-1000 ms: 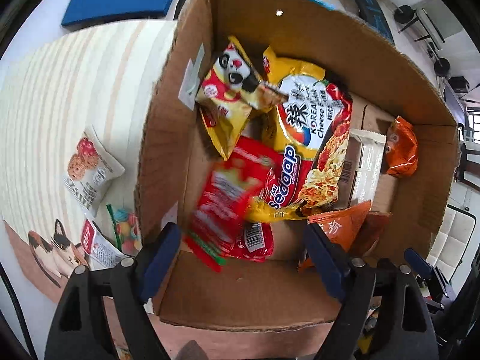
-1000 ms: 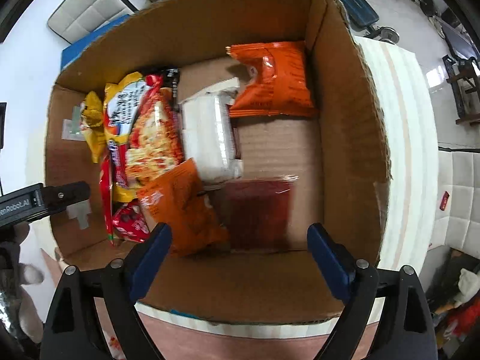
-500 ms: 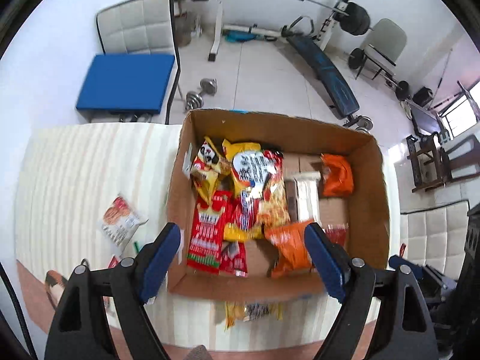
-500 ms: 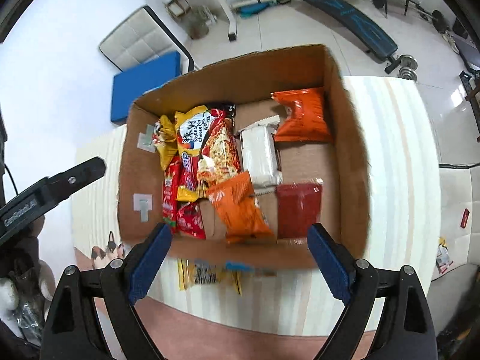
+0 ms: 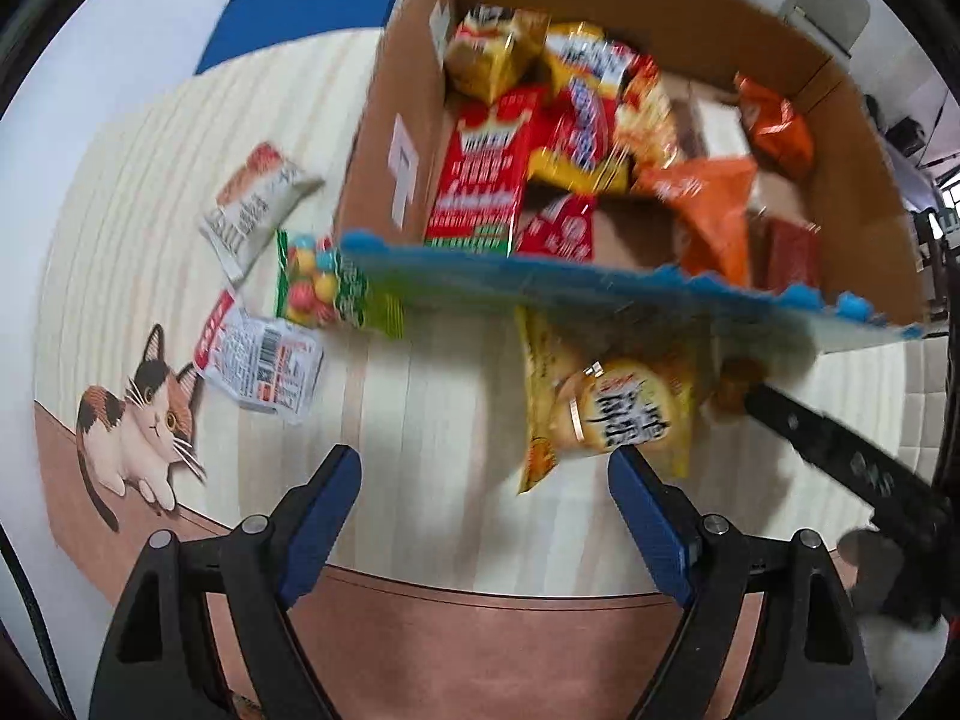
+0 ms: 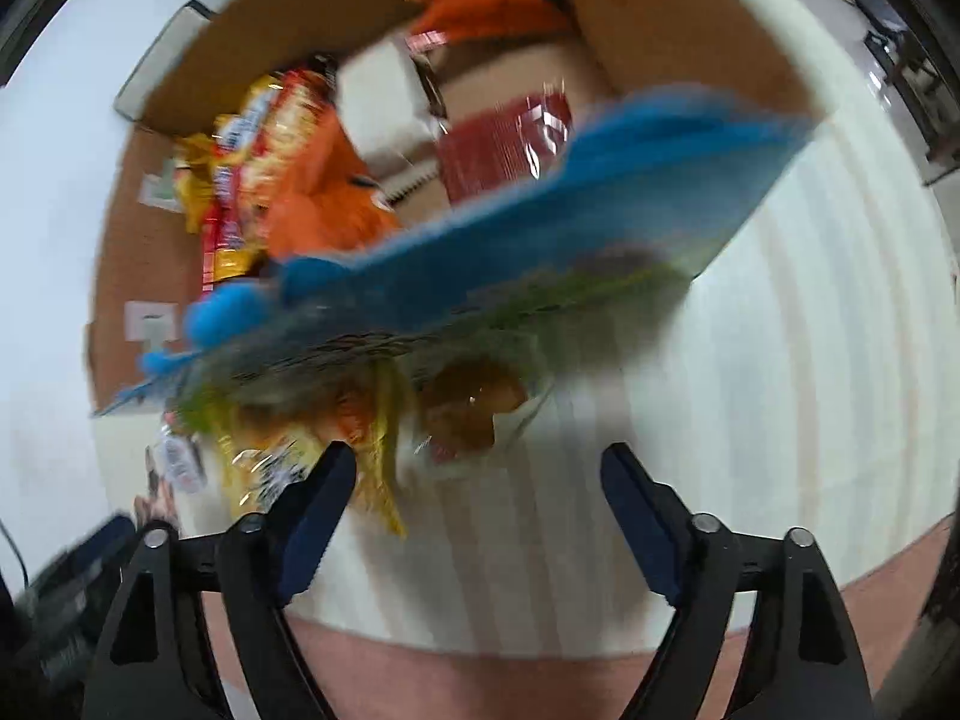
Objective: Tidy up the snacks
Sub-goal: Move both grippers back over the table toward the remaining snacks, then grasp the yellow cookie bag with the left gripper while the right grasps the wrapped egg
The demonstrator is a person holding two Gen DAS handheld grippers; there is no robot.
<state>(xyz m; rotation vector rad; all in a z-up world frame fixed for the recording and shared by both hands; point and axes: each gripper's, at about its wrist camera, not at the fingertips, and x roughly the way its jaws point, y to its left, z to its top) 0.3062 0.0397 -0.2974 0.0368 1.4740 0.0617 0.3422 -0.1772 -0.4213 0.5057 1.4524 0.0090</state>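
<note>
Both grippers, left gripper (image 5: 485, 483) and right gripper (image 6: 474, 480), gape wide, empty. Yellow snack bag (image 5: 606, 414) lies on the table (image 5: 420, 420) just beside the box (image 5: 384, 138). Likely light, crinkly, slippery; pinch an edge seam.

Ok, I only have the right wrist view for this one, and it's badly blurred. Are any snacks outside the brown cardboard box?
Observer: Yes. The left wrist view shows a yellow foil packet on the table in front of the brown cardboard box, just ahead of the left gripper.
Operator: Anything further left?
Observer: Three more lie left of the box: a white packet with a red top, a green packet of coloured balls and a clear packet with a barcode.
Operator: Is the left gripper holding anything?
Observer: No, its jaws stand open and empty.
</note>
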